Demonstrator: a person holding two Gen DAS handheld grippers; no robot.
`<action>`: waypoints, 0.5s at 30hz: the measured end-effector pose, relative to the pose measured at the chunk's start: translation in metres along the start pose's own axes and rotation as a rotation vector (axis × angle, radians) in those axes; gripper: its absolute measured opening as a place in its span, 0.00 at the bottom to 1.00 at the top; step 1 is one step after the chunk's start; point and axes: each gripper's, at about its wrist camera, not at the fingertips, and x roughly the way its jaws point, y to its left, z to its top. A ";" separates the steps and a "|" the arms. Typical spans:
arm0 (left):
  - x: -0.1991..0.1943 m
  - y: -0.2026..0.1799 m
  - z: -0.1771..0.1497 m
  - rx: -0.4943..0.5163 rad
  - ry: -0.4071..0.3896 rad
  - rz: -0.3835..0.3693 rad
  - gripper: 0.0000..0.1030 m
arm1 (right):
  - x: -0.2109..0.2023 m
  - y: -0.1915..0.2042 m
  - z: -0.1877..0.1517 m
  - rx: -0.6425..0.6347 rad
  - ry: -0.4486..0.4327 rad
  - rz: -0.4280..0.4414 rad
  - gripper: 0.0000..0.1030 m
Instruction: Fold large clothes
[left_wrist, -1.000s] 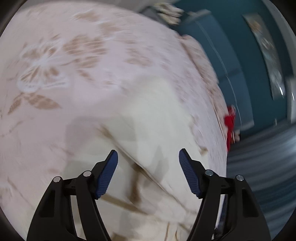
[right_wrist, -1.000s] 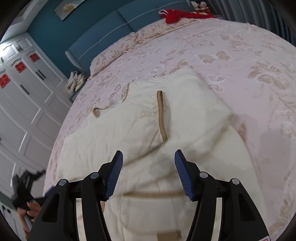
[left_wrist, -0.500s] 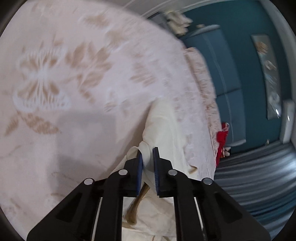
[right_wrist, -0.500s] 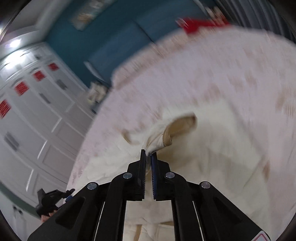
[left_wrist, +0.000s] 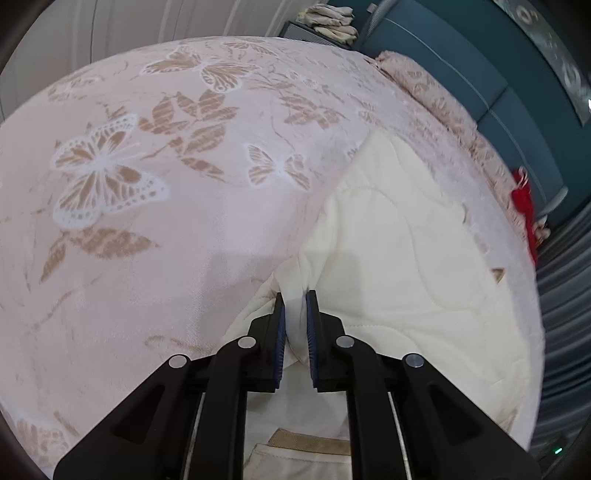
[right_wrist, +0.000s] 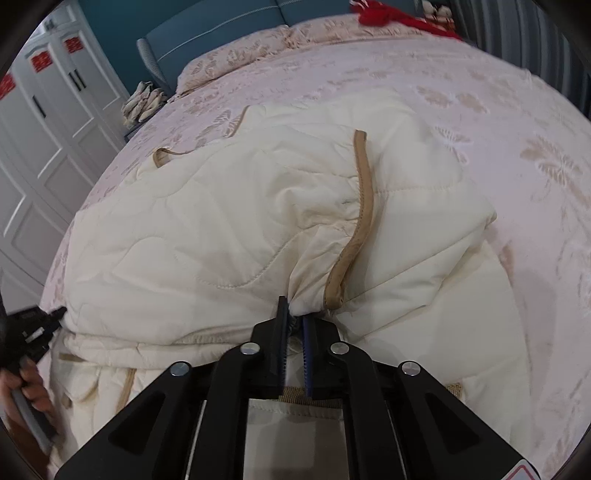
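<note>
A large cream quilted garment (left_wrist: 388, 258) with tan trim (right_wrist: 364, 192) lies spread on a pink butterfly-print bedspread (left_wrist: 147, 184). My left gripper (left_wrist: 295, 295) pinches a fold at the garment's left edge; fabric fills the narrow gap and the jaws are opening slightly. In the right wrist view the garment (right_wrist: 221, 221) bunches toward my right gripper (right_wrist: 294, 306), which is shut on a gathered fold beside the tan strip's lower end. At that view's left edge, a hand holds the left gripper (right_wrist: 37, 325) against the garment's side.
A teal headboard (left_wrist: 480, 74) and pillows (right_wrist: 240, 55) lie at the bed's far end, with a red item (right_wrist: 388, 11) beside them. White wardrobe doors (right_wrist: 37, 129) stand left of the bed, folded cloths (right_wrist: 144, 99) sit on a nightstand, and a grey curtain (left_wrist: 565, 314) hangs on the right.
Both grippers went from wide open over the garment to shut on folds of it. The fabric is now gathered and pulled toward each gripper.
</note>
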 end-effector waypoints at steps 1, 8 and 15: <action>-0.004 -0.004 -0.001 0.032 -0.008 0.023 0.15 | 0.000 -0.001 0.003 0.012 0.006 0.006 0.08; -0.080 -0.023 0.003 0.140 -0.155 0.051 0.37 | -0.078 0.013 -0.003 0.024 -0.173 -0.044 0.24; -0.047 -0.098 0.015 0.294 -0.069 0.013 0.37 | -0.061 0.085 0.028 -0.106 -0.153 0.071 0.23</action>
